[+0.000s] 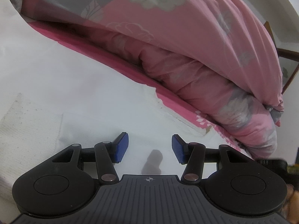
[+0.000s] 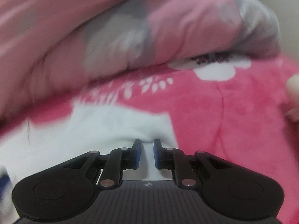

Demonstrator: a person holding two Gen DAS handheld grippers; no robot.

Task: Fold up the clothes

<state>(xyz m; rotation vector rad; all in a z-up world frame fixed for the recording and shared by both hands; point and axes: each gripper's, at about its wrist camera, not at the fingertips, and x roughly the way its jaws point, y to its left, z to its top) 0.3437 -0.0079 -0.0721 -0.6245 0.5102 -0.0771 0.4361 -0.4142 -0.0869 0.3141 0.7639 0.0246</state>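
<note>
The left gripper [image 1: 149, 147] hangs open over a flat white knit garment [image 1: 78, 85]. The right gripper [image 2: 147, 154] pinches a fold of it beside the puffy pink floral quilt [image 1: 196, 43].

The left gripper [image 1: 150, 145] points gently downward with its blue pads [image 1: 122, 147] well apart and nothing gripped, while the right gripper [image 2: 147, 154], angled more steeply down, has its jaws nearly closed, pinching a fold of white cloth [image 2: 104, 127].

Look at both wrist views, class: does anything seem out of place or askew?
Only one oddity: a dark smudge lies on the white garment between the left gripper's open fingers. Whether stain or shadow is unclear.
</note>
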